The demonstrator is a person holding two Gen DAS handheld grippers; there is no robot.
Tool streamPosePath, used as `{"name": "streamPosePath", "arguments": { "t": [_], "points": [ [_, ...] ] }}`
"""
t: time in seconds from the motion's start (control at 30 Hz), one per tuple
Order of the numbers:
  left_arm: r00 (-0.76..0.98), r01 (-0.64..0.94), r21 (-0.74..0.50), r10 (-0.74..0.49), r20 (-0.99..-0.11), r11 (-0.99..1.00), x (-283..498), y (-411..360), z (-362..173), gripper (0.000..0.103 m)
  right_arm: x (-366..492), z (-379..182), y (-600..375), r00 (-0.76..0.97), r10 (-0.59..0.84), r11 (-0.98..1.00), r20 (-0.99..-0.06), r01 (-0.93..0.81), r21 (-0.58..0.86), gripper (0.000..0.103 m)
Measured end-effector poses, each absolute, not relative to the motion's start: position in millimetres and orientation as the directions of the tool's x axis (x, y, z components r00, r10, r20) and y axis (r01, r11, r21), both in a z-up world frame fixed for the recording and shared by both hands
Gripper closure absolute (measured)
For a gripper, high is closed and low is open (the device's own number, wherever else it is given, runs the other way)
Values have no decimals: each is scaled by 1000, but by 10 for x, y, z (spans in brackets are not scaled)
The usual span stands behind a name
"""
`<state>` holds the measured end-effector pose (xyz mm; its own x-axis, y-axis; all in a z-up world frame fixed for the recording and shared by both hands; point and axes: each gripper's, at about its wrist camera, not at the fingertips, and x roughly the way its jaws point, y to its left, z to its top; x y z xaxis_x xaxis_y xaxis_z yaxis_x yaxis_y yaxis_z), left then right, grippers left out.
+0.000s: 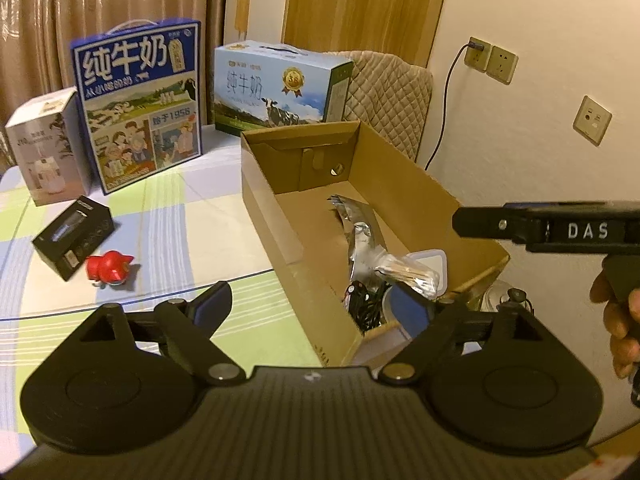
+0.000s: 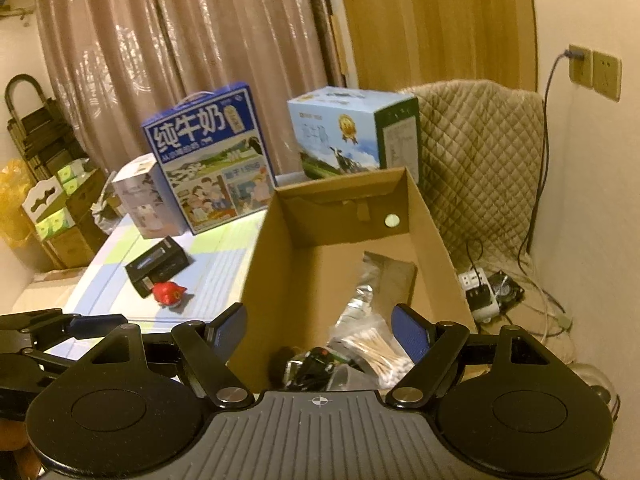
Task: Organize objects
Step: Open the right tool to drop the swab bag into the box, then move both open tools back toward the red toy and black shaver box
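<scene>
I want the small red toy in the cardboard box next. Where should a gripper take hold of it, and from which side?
Grip the red toy across its rounded body, coming down from above. It lies alone on the tablecloth, but the black box sits close behind it, so keep the fingers off that side. The open left gripper looks nearer to it.

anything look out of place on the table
Two loose things: a red toy lies tipped on its side beside a small black box set askew, both still outside the cardboard box, where the other small items are already piled.
</scene>
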<state>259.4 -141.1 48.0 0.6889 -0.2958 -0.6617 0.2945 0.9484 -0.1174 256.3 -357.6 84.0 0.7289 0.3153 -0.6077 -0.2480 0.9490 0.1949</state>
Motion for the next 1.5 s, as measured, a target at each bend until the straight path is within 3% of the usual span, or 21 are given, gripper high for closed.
{"name": "streamPosePath", "arguments": {
  "t": [0.27, 0.9, 1.5],
  "points": [
    [727, 263, -90, -258, -636, 961, 2233, -1022, 656, 2, 2265, 1099, -3369, 742, 336, 942, -580, -282, 185, 26],
    [781, 51, 11, -33, -623, 999, 1612, 311, 724, 1, 1898, 1071, -2410, 680, 468, 875, -564, -444, 192, 26],
    [782, -106, -32, 64, -620, 994, 2268, 1209, 112, 1, 2418, 260, -1369, 674, 462, 876, -576, -450, 175, 26]
  ]
}}
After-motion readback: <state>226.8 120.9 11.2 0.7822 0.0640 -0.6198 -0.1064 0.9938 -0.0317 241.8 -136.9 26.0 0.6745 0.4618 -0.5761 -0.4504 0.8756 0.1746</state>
